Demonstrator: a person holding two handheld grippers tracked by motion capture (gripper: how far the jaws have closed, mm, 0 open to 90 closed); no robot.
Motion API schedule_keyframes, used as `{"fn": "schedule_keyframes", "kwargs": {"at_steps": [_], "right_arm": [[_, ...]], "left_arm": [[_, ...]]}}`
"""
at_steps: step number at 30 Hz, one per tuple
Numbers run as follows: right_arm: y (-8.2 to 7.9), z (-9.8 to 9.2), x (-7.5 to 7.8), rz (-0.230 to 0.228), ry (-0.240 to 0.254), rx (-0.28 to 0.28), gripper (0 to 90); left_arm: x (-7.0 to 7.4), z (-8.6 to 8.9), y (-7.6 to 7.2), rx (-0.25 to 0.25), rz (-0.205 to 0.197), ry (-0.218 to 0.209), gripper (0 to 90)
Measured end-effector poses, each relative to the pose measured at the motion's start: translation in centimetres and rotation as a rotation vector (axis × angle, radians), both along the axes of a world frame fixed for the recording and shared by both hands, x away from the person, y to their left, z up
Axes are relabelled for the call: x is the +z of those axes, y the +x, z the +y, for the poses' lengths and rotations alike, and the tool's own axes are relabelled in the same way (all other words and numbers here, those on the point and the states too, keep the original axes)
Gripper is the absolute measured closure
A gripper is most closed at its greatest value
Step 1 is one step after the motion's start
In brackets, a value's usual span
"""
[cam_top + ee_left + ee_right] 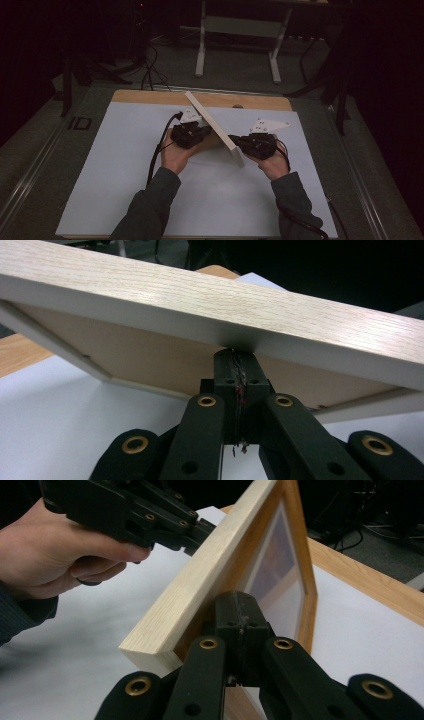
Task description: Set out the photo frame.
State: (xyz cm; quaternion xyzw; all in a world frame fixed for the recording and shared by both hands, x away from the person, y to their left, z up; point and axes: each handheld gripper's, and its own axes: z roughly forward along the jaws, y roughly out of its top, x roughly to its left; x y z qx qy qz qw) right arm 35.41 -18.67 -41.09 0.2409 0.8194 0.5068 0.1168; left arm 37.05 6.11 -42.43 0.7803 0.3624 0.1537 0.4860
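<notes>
Two forearms in dark sleeves come in from the near edge of the white sheet-covered surface [125, 190], each hand working a black hand-held gripper. Left hand-held gripper [192, 134] has its jaws closed together, tips pressed up against the back side of the light oak-veneer rectangular picture frame [215, 129], under its rim; whether it truly pinches anything I cannot tell. Right hand-held gripper [246, 143] likewise shows jaws closed, tips against the frame's front inner border near the lower corner; a real pinch can't be confirmed. Frame stands tilted on one edge at mid-surface, between both grippers, running diagonally away from the near right toward the far left. Judgement: stiff, fairly light, smooth veneer likely slippery, glazed front [280, 565] fragile, so take it by the wooden rim, never the pane, and support both sides. Open room is wide left, right and in front of the frame. Far beyond, the bare wooden strip [150, 96] of the surface marks the far edge, then floor, cables and a white stand's legs [201, 55].
</notes>
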Motion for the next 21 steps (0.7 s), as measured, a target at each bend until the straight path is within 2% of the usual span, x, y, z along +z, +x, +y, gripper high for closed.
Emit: {"fn": "schedule_keyframes", "kwargs": {"at_steps": [21], "right_arm": [[-0.7,1.4,0.0,-0.008,-0.009,0.062,89.8]], "left_arm": [[0.0,0.4,0.2,-0.030,-0.003,0.011,90.0]]}}
